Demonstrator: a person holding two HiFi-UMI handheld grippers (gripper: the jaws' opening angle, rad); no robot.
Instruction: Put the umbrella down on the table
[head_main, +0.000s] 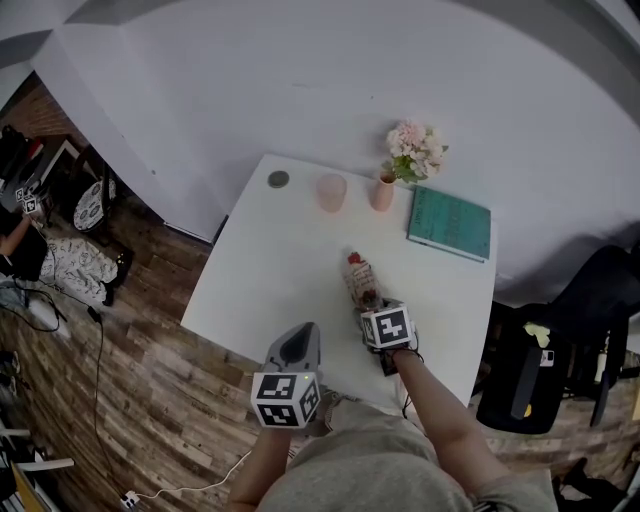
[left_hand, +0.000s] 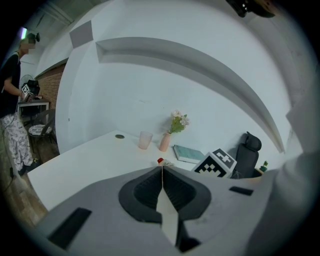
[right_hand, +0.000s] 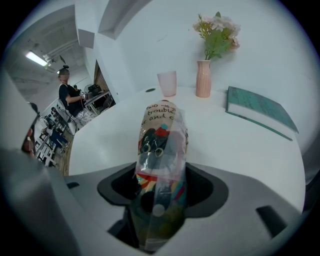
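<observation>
A folded umbrella (head_main: 362, 282) in a clear plastic sleeve, colourfully patterned with a red tip, lies on the white table (head_main: 270, 270) near its front edge, pointing away from me. My right gripper (head_main: 376, 306) is at its near end, angled down. In the right gripper view the umbrella (right_hand: 162, 150) runs out between the jaws of that gripper (right_hand: 162, 192), whose dark pads sit against its sides. My left gripper (head_main: 298, 345) hovers off the table's front edge, shut and empty (left_hand: 162, 175). The umbrella's red tip (left_hand: 160, 161) peeks over it.
At the table's back stand a pink cup (head_main: 331, 192), a pink vase with flowers (head_main: 383, 190), a teal book (head_main: 450, 223) and a small round disc (head_main: 278, 179). A black chair (head_main: 590, 300) stands to the right. A person (left_hand: 12, 95) stands at a far desk.
</observation>
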